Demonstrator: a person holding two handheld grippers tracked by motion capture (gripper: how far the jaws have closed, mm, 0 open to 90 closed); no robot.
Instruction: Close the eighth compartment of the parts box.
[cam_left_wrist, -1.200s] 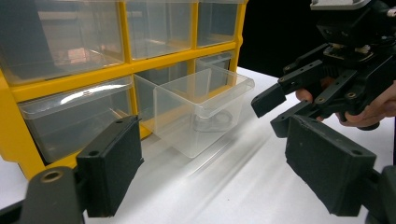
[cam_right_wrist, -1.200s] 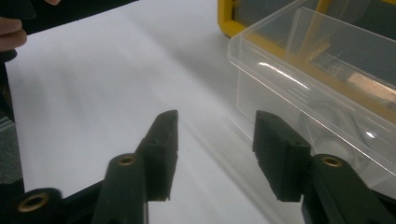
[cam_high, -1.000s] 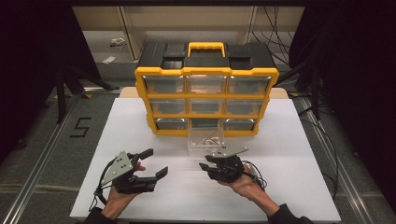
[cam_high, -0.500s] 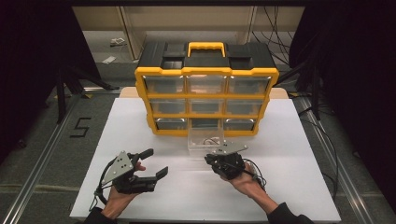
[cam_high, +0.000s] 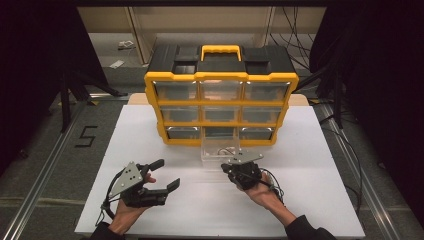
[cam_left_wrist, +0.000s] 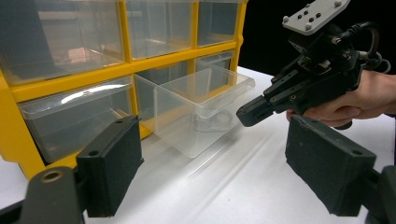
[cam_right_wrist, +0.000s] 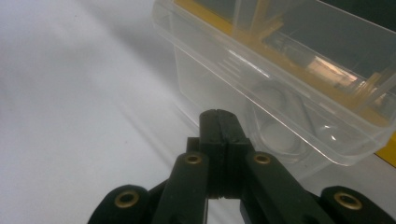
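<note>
Low in the high view, the left gripper (cam_high: 162, 175) rests wide open and empty, while the right gripper (cam_high: 233, 167), jaws just closed on nothing, sits nearer the clear drawer (cam_high: 220, 152), which lies just above it, its long axis running into the organizer (cam_high: 221, 102).
</note>
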